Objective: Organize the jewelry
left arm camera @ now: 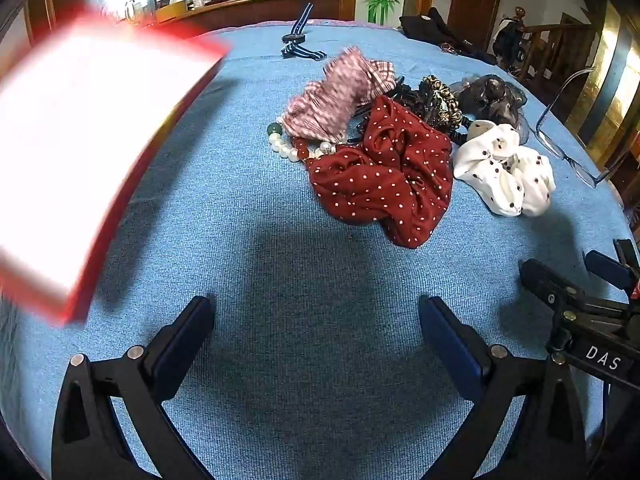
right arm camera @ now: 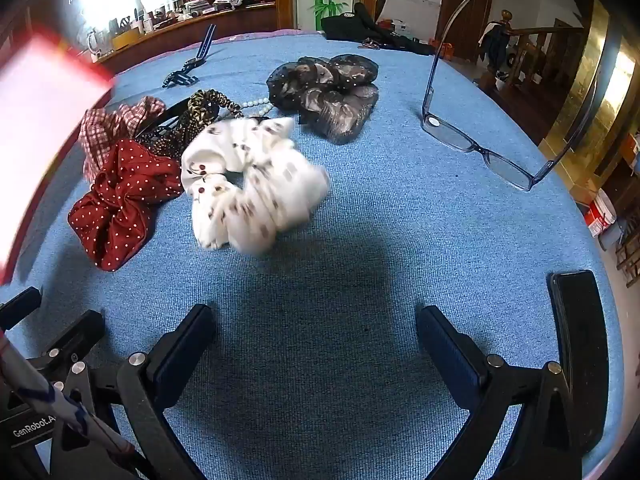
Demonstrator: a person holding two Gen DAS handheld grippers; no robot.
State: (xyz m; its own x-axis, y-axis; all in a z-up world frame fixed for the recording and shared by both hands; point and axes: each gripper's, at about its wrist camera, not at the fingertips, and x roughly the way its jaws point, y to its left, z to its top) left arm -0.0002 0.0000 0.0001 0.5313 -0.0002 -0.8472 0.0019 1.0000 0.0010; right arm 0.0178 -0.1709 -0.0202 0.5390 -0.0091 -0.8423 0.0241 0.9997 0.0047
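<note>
A pile of hair scrunchies and beads lies on the blue cloth (left arm camera: pixel 248 240). In it are a red polka-dot scrunchie (left arm camera: pixel 384 176) (right arm camera: pixel 120 200), a white dotted scrunchie (left arm camera: pixel 504 168) (right arm camera: pixel 252 184), a pink checked scrunchie (left arm camera: pixel 340 92) (right arm camera: pixel 116 120), a leopard-print one (left arm camera: pixel 440 100) (right arm camera: pixel 204 108), a dark sheer one (left arm camera: pixel 488 96) (right arm camera: pixel 328 92) and a pearl bead bracelet (left arm camera: pixel 296 148). A red-edged box (left arm camera: pixel 80 152) (right arm camera: pixel 36 132) with a bright white inside stands at the left. My left gripper (left arm camera: pixel 316 320) and right gripper (right arm camera: pixel 316 328) hover open over bare cloth, nothing between their fingers.
Clear-framed eyeglasses (right arm camera: pixel 480 148) (left arm camera: pixel 568 136) rest at the right of the cloth. A striped watch strap (left arm camera: pixel 298 40) (right arm camera: pixel 192 64) lies at the far side. Dark clothing (right arm camera: pixel 360 24) sits at the table's far edge. A black phone (right arm camera: pixel 580 356) lies beside my right gripper.
</note>
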